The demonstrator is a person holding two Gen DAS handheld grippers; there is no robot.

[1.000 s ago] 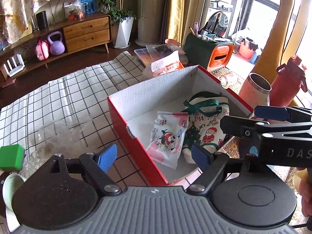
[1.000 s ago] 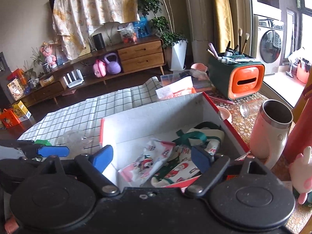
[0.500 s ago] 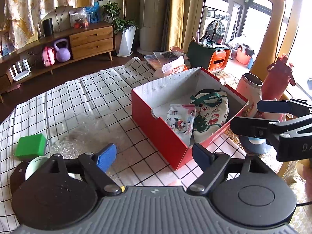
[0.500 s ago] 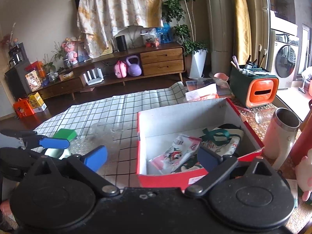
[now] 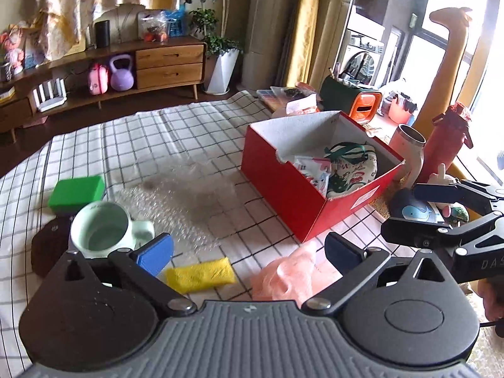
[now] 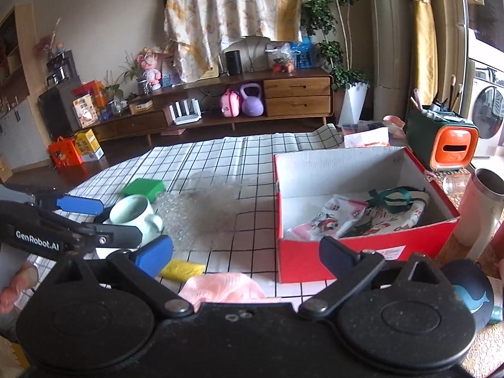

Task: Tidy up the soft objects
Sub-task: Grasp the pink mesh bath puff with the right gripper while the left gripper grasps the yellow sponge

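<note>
A red box [image 5: 293,189] [image 6: 362,252] stands on the checked cloth and holds a printed pouch [image 5: 312,168] [image 6: 334,214] and a Christmas bag [image 5: 352,163] [image 6: 397,208]. On the cloth lie a pink cloth [image 5: 293,277] [image 6: 220,288], a yellow sponge [image 5: 200,274] [image 6: 182,269], a sheet of bubble wrap [image 5: 186,198] [image 6: 204,211] and a green sponge [image 5: 77,189] [image 6: 145,187]. My left gripper [image 5: 249,252] is open and empty above the pink cloth and yellow sponge. My right gripper [image 6: 245,252] is open and empty, just right of the left one.
A pale green mug [image 5: 100,230] [image 6: 132,214] stands on a dark coaster [image 5: 47,249] at the left. Right of the box stand a steel tumbler [image 5: 409,148] [image 6: 482,208], a red bottle [image 5: 447,145] and a dark whale-print object [image 5: 412,211] [image 6: 472,289].
Both grippers have pulled back and up from the box, both still open. The mug, yellow sponge and pink cloth have come into view.
</note>
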